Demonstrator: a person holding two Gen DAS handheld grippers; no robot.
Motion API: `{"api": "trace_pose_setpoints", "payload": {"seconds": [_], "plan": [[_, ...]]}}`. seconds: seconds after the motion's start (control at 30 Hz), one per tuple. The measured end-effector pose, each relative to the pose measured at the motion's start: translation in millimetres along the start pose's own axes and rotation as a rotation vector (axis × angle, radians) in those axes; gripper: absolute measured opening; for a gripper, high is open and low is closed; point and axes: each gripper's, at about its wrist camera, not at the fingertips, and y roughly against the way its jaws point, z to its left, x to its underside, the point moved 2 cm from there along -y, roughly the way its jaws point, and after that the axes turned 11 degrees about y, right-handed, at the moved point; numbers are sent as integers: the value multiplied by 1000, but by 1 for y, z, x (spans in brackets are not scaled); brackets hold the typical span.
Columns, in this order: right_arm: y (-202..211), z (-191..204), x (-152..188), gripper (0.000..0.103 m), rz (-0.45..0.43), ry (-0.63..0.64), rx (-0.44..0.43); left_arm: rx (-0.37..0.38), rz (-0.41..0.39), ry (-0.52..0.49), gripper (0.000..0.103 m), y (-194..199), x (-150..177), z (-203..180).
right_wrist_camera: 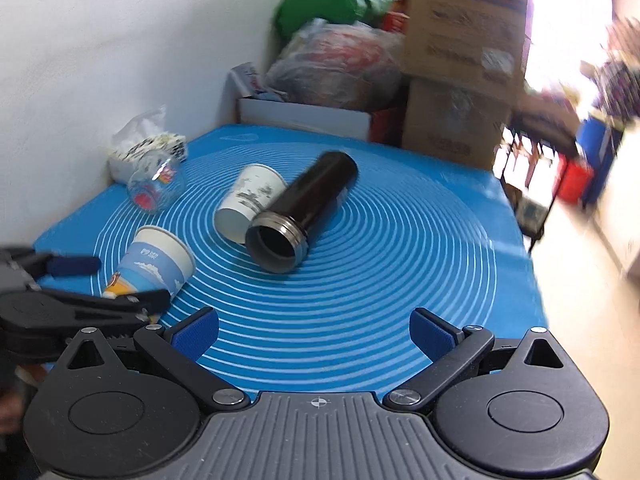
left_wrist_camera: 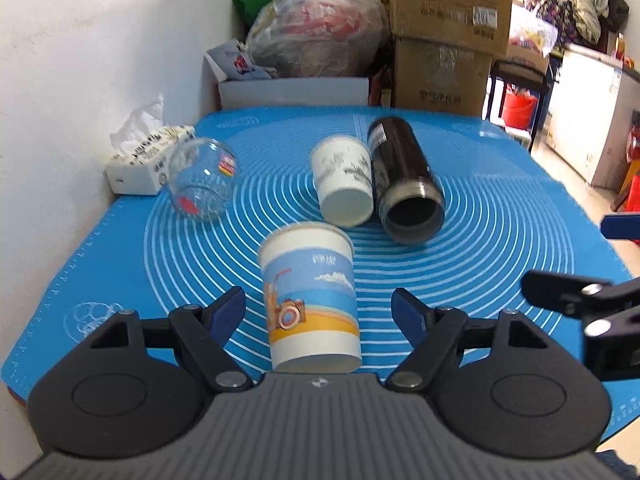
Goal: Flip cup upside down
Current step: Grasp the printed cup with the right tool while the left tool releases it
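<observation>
My left hand-held gripper [left_wrist_camera: 318,312] has its jaws spread wide, blue pads [left_wrist_camera: 228,310] well apart and gripping nothing. My right hand-held gripper [right_wrist_camera: 314,334] is equally spread, blue pads [right_wrist_camera: 432,334] apart, nothing between them. In the right wrist view, the left one sits low at the left edge, just beside the right one.

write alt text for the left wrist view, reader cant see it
The open left gripper brackets a paper cup with a camera cartoon lying on a blue mat, neither pad touching it. Beyond lie a white paper cup, a black flask and a glass cup, all on their sides.
</observation>
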Motion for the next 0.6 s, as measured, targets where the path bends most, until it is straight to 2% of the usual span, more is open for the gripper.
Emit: {"api": "trace_pose_setpoints", "payload": {"seconds": [0.13,0.3,0.43,0.6], "plan": [[5,22,-27,103,15,283,62,-10,-53,34,89,22,-11,13],[8,70,-48,103,-15,764,174,-60,-125,77,96,43,-23,42],[4,113,-45,103,-9,1179,221,-136,-159,77,96,46,-29,65],[-4,158,-26,103,-31,1609,244,-203,-161,90,96,42,-31,92]]}}
